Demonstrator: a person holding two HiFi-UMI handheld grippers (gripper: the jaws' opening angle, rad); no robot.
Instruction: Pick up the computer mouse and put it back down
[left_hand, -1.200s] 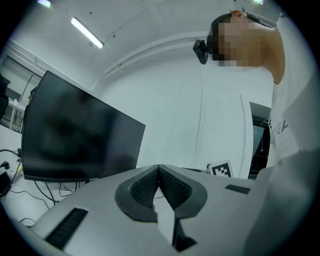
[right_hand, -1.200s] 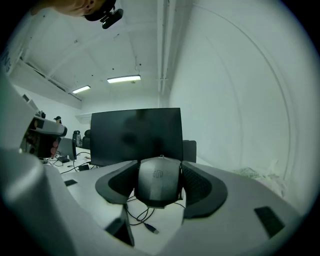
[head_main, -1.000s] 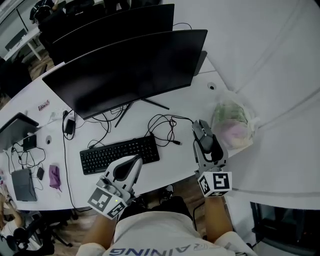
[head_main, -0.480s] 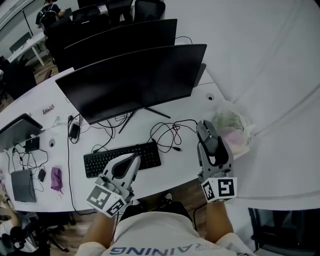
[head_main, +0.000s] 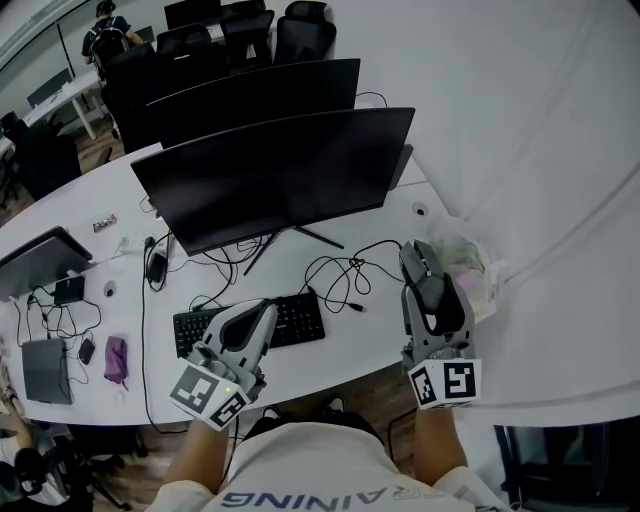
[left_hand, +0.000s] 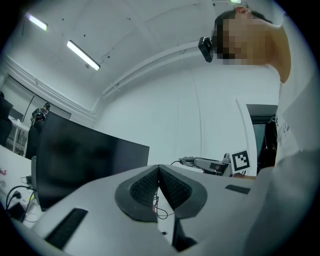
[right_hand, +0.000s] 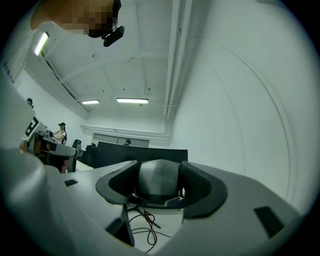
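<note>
Head view: right gripper (head_main: 430, 292) grips mouse (head_main: 417, 262); shirt (head_main: 330, 497) reads "AINING".

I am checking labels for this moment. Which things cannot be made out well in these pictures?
- Head view: middle of the black keyboard, hidden by the left tool.
- Head view: contents of the crumpled translucent plastic bag, blurred through the plastic.
- Right gripper view: sides of the dark grey computer mouse, covered by pads of the right tool.

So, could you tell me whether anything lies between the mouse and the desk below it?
Nothing visible does. The right gripper holds the mouse over bare desk; cable loops lie to its left, a bag close on its right.
</note>
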